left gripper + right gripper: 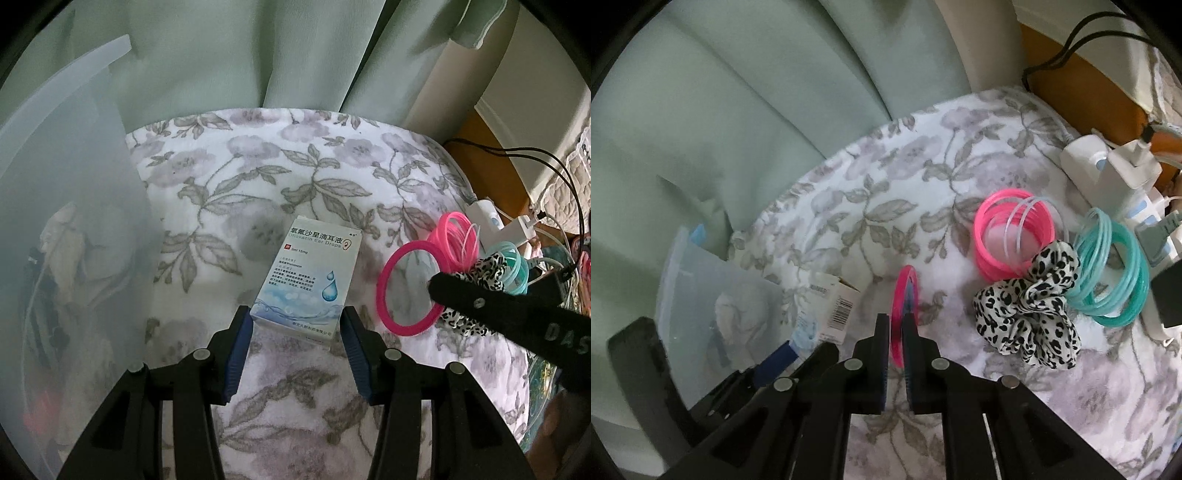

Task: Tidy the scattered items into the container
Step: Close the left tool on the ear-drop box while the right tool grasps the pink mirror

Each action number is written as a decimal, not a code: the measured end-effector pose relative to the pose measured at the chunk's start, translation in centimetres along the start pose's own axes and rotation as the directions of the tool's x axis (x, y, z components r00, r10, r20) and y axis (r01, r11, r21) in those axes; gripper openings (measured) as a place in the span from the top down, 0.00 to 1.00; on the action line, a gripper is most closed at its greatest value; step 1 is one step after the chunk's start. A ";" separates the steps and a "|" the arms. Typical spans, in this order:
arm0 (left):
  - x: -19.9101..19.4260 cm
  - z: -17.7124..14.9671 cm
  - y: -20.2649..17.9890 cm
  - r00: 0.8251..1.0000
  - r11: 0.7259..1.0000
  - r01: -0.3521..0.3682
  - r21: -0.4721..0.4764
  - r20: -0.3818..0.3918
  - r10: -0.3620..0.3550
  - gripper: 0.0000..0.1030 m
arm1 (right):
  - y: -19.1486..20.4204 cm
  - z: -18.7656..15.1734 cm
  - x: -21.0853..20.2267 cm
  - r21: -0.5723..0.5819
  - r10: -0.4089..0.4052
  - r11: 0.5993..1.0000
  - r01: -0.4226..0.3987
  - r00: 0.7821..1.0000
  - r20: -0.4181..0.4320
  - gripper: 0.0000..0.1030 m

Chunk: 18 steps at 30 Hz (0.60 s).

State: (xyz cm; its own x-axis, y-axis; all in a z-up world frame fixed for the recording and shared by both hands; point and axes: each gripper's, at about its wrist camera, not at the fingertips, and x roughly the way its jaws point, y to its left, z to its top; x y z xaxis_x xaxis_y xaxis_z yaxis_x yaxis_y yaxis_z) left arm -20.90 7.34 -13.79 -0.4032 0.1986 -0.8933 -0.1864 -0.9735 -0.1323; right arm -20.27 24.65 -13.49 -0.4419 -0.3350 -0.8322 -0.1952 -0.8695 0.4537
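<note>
- Holding the ear drops box [303,281] in your left gripper [297,328]: jaws about half open, blue pads [239,354] pressed on both sides of the box's near end, box lifted over the floral blanket [258,166].
- Gripping a single pink ring [903,314] in your right gripper [895,332]: jaws almost fully closed, ring pinched edge-on between them and standing upright.
- In the left wrist view the same pink ring [388,291] hangs at 3 o'clock from the box, held by the right gripper's black finger [480,302].
- Translucent container [74,221] sits at 9 o'clock of the box, wall close to the left jaw; some items show blurred inside, can't tell what.
- Still on the blanket, from the right wrist view: pink ring stack [1012,236] at 1 o'clock of the held ring, leopard scrunchie [1030,310] at 3 o'clock, teal ring stack [1112,269] touching the scrunchie's far side.
- White chargers and cables [1108,166] lie at the blanket's edge beyond the rings.
- Green curtain [240,55] hangs behind, at 12 o'clock.
</note>
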 end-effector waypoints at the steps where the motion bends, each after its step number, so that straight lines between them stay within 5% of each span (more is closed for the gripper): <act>1: 0.0 0.0 0.0 1.000 1.000 0.000 -0.001 0.000 0.000 0.51 | 0.0 0.0 0.3 0.001 -0.002 1.000 0.002 1.000 -0.008 0.90; 18: -2.2 -0.5 0.2 0.999 1.000 0.006 -0.008 0.033 -0.006 0.51 | 0.4 -0.8 -1.6 0.003 -0.001 1.000 0.000 0.999 0.045 0.93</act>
State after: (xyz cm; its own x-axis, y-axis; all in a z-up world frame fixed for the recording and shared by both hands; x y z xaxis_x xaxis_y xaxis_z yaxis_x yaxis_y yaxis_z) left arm -19.65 6.66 -12.06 -0.4312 0.2079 -0.8780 -0.1813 -0.9732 -0.1414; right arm -18.96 24.53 -12.26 -0.4811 -0.3177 -0.8171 -0.1978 -0.8687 0.4542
